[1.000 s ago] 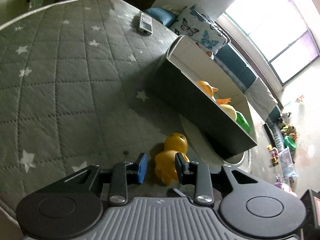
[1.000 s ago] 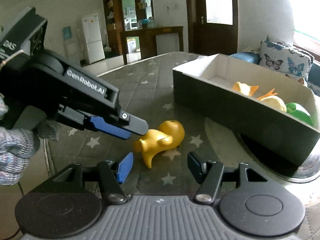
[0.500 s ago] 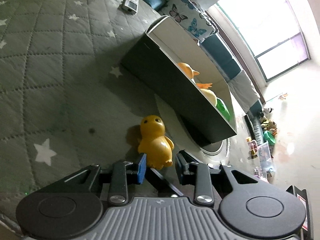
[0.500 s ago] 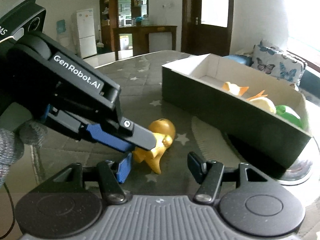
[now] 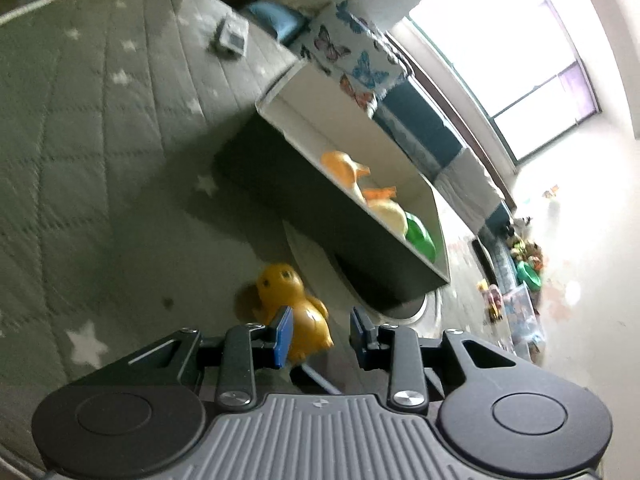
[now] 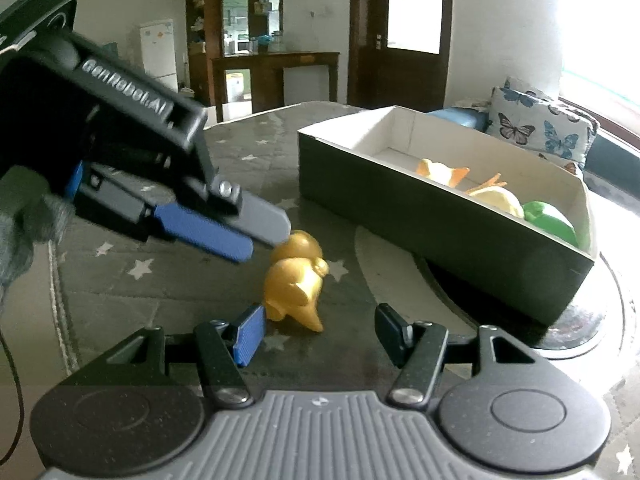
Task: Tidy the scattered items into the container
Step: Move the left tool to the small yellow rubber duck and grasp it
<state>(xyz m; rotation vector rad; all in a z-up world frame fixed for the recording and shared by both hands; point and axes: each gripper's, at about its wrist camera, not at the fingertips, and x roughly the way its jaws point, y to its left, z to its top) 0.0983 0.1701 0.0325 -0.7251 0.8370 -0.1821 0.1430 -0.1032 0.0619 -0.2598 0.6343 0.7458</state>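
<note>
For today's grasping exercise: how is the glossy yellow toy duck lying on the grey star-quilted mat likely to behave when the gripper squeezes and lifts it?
The glossy yellow toy duck looks like smooth moulded plastic, so it is probably light and fairly stiff. Its rounded, shiny body may slip or squirt out from the left gripper, whose fingers are open around it. Lying on its side, it could roll if nudged.

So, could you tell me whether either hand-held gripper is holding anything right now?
Nothing is held: both stand open, and the yellow duck toy lies on the quilted mat beside the left hand-held gripper.

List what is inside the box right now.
Inside the box: an orange toy, a pale yellow toy and a green toy. The near wall hides their lower parts and the floor.
</note>
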